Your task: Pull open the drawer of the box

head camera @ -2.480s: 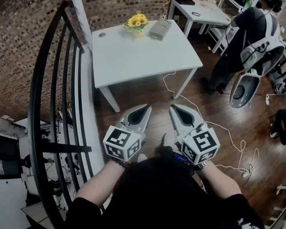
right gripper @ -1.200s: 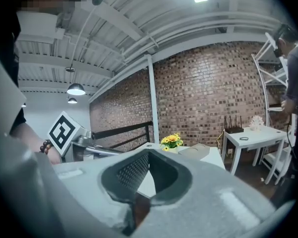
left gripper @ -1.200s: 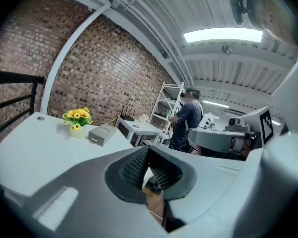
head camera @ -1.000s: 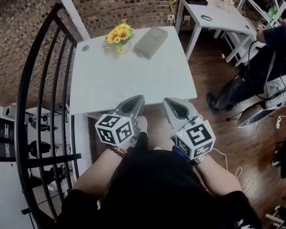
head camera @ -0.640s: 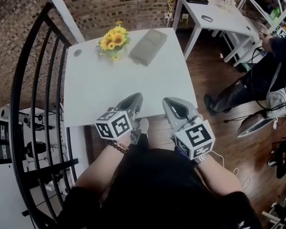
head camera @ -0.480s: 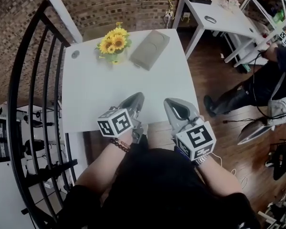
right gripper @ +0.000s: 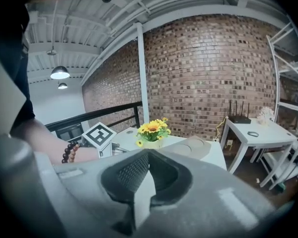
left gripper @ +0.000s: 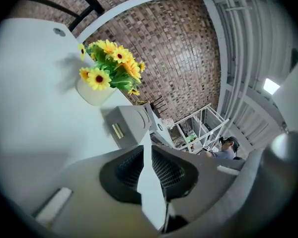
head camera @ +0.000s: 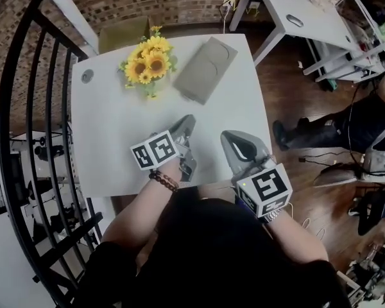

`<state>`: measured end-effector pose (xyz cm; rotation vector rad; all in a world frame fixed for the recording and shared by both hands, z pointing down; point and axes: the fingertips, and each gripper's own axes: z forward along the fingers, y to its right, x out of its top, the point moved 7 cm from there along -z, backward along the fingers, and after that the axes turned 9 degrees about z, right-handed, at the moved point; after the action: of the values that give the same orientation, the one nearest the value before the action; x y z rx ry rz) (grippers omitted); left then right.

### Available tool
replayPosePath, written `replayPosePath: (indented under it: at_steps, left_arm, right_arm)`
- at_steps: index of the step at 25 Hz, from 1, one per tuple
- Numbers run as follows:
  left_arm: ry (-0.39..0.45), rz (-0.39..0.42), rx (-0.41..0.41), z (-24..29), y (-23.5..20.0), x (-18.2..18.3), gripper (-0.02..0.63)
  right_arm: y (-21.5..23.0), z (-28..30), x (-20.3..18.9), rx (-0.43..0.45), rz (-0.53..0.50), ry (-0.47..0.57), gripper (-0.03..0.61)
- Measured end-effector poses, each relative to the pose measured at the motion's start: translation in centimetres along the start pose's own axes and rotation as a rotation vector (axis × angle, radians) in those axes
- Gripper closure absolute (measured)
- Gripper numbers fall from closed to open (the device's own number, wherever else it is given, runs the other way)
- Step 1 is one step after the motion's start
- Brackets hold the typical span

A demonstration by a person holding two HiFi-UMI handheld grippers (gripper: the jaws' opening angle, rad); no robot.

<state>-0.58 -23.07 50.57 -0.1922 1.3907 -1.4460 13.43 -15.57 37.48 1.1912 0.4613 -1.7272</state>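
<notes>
White tabletop [head camera: 109, 153] with the grey box [head camera: 205, 69] at its far side, just beside a pot of sunflowers [head camera: 146, 66], drawer apparently unopened; left claw [head camera: 186, 124] and right claw [head camera: 226, 137], both closed and empty, hover over the near edge, presumably poised to reach it.

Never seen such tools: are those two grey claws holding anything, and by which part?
Nothing. The left gripper and right gripper both show jaws closed and empty; the flat grey box lies apart, untouched.
</notes>
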Motion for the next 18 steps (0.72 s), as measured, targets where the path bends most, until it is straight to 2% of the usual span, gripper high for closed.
replayPosePath:
  at_steps: [9, 18]
  left_arm:
    - [-0.036, -0.172, 0.029, 4.3, -4.3, 0.5, 0.529]
    - [-0.040, -0.262, 0.041, 6.5, -7.0, 0.9, 0.520]
  right_arm:
    - [2.0, 4.2, -0.8, -0.019, 0.052, -0.090, 0.588]
    - [2.6, 7.0, -0.6, -0.032, 0.065, -0.130, 0.588]
